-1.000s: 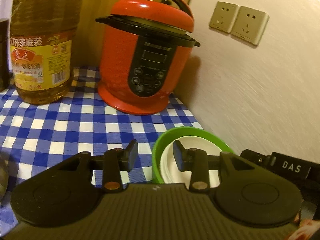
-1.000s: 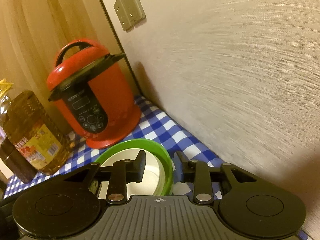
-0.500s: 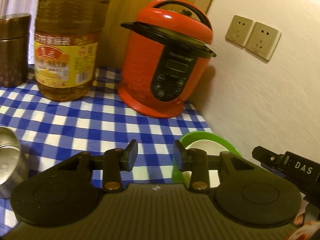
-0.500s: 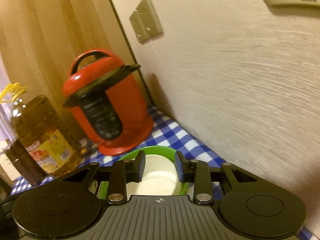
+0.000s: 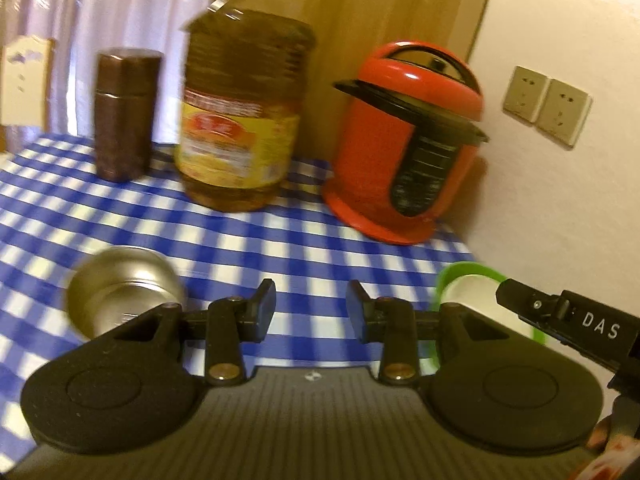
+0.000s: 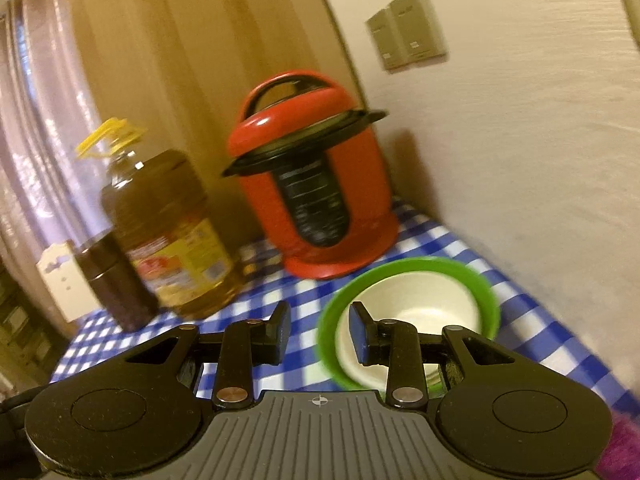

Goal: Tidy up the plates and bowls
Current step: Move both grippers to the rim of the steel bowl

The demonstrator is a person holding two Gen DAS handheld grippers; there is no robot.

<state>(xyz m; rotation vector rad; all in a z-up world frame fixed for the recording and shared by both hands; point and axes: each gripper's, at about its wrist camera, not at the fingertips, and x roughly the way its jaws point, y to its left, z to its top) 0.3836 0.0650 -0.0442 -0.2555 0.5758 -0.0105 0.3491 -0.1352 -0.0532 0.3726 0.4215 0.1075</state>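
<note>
- Green bowl [image 5: 486, 270], a white bowl [image 5: 476, 300] nested inside, sits at your left view's right edge on the checked tabletop [image 5: 280, 240]; your left gripper [image 5: 311, 304] fingers stand apart, empty, steel bowl [image 5: 124, 292] beside them.
- Right view: your right gripper [image 6: 320, 330] fingers apart, empty, above the green bowl's [image 6: 486, 292] near rim.

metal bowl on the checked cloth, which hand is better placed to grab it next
Left, probably. The metal bowl lies just ahead of the left gripper, jaws open and empty. The right gripper faces the green bowl by the wall; the metal bowl is outside its view.

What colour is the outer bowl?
Green; the outer bowl holds a cream one, best seen in the right wrist view.
</note>
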